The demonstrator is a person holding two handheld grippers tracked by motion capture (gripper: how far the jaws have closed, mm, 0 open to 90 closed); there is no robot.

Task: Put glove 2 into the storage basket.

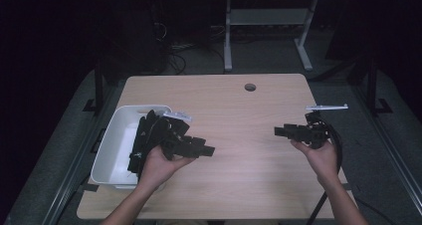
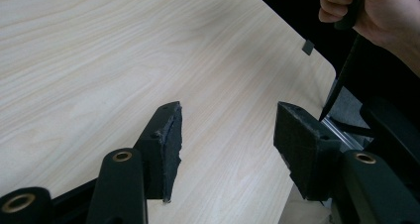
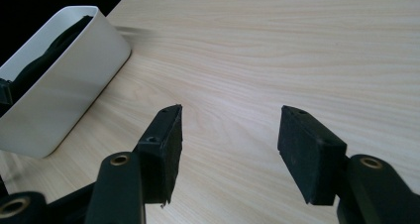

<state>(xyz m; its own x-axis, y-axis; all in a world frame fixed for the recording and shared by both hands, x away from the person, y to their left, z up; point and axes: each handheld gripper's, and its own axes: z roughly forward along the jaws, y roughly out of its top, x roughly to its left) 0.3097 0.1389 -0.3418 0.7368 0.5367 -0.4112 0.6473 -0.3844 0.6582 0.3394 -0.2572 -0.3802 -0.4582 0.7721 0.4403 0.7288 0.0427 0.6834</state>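
With both the left gripper (image 1: 208, 150) and the right gripper (image 1: 279, 131) held jaws apart and empty over the bare light wooden table (image 1: 239, 110), the dark items in the white rectangular plastic bin (image 1: 110, 135) at the left edge risked being snagged or the bin tipped if the left hand (image 1: 159, 166) swung back carelessly.

Support: a light wood-grain table (image 1: 239, 135), rectangular with rounded corners, on a grey floor. A round cable hole (image 1: 250, 87) sits in the tabletop near the far edge, right of centre.

Landmark: a white rectangular plastic bin (image 1: 112, 140), resting on the tabletop at its left edge, long side running front to back. It holds a dark, black item whose kind cannot be told. In the right gripper view the bin (image 3: 64, 90) stands flat on the wood with its rounded corner toward the middle of the table.

Right of the bin, the tabletop is bare wood across to the right edge.
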